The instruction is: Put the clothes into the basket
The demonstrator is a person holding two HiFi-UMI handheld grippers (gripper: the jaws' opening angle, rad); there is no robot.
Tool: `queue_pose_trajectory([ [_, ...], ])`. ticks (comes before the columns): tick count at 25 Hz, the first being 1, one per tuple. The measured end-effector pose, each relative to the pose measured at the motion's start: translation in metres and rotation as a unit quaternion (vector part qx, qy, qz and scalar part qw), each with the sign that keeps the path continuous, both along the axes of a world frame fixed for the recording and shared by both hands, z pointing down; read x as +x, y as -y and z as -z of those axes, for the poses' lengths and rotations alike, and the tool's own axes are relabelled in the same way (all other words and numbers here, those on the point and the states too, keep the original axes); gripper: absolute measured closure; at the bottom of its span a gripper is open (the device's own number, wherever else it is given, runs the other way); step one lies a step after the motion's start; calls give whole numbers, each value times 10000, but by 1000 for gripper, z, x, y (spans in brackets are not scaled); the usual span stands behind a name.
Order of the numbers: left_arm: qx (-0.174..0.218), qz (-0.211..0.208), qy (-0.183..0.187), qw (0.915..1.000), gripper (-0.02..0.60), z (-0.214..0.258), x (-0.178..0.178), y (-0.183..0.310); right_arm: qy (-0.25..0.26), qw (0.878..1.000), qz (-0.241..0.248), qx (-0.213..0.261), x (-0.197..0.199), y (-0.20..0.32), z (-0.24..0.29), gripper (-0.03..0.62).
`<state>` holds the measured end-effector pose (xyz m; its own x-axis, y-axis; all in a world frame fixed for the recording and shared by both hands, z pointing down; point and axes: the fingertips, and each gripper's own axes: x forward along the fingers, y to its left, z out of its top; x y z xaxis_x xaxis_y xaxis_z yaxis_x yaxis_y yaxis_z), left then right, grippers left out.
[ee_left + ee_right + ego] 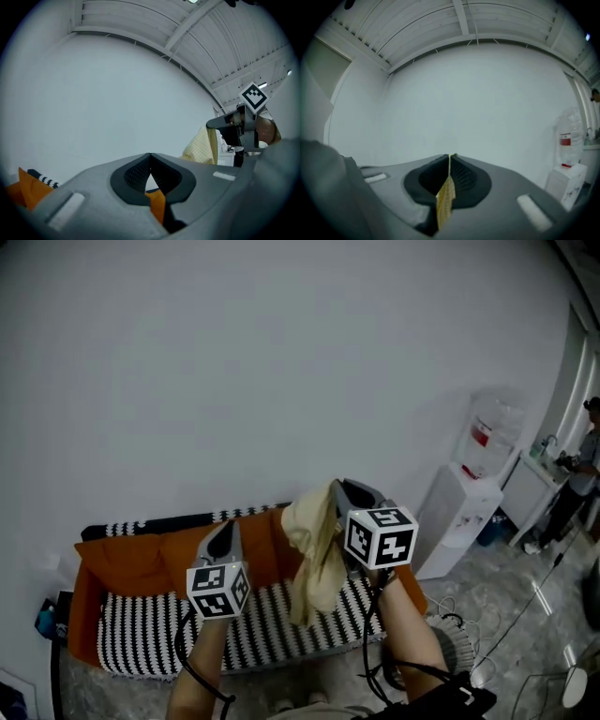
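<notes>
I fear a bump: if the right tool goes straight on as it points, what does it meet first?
Most likely the white wall; the right tool points level at it and nothing stands between. Depth is unclear.

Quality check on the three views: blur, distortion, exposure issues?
Head view: dim, flat light, no glare, edges bowed by the wide lens; yellow cloth readable. Left gripper view: strong fisheye, black corners, ceiling beams curved, left claw sharp. Right gripper view: same fisheye, softer overall; the cloth pinched in the right claw and the water dispenser look blurry.
</notes>
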<state>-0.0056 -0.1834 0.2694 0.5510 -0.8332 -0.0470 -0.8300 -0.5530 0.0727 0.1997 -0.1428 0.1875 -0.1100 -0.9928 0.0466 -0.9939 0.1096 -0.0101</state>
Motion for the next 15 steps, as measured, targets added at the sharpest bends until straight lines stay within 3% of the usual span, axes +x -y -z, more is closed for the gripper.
queue_pose_trajectory([
  [8,-60,-803,200,9965,574,-10,62,-1,-186,9966,-806,64,45,-39,17,583],
  [15,-229,-1635,77,9863,574,-27,132,-27,-124,9836,-1800,74,104,-105,13,583],
])
